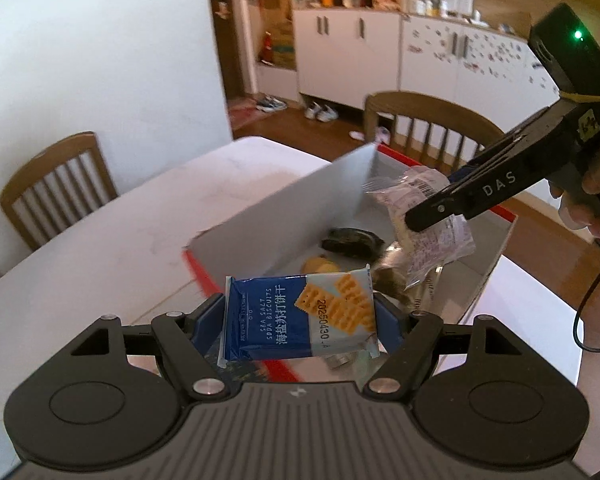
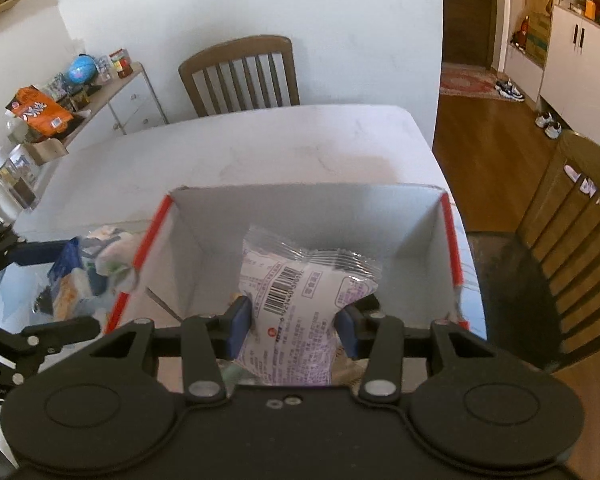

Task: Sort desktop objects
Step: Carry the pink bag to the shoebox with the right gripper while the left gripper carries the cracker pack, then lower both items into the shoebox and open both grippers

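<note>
My left gripper [image 1: 300, 320] is shut on a blue and white pack of sea salt soda biscuits [image 1: 300, 316], held above the near corner of an open cardboard box with red edges [image 1: 284, 208]. My right gripper [image 2: 296, 328] is shut on a clear and purple snack packet with a barcode [image 2: 300, 292], held over the inside of the box [image 2: 300, 208]. In the left wrist view the right gripper [image 1: 432, 216] hangs over the box with that packet [image 1: 432, 236]. A dark wrapped item [image 1: 352, 242] and other snacks lie inside the box.
The box stands on a white table [image 2: 260, 144]. Wooden chairs stand at the far side [image 2: 240, 76] and at the right [image 2: 572, 248]. A side cabinet with clutter [image 2: 80, 96] is at the left. In the right wrist view the left gripper with its pack [image 2: 68, 276] is at the left.
</note>
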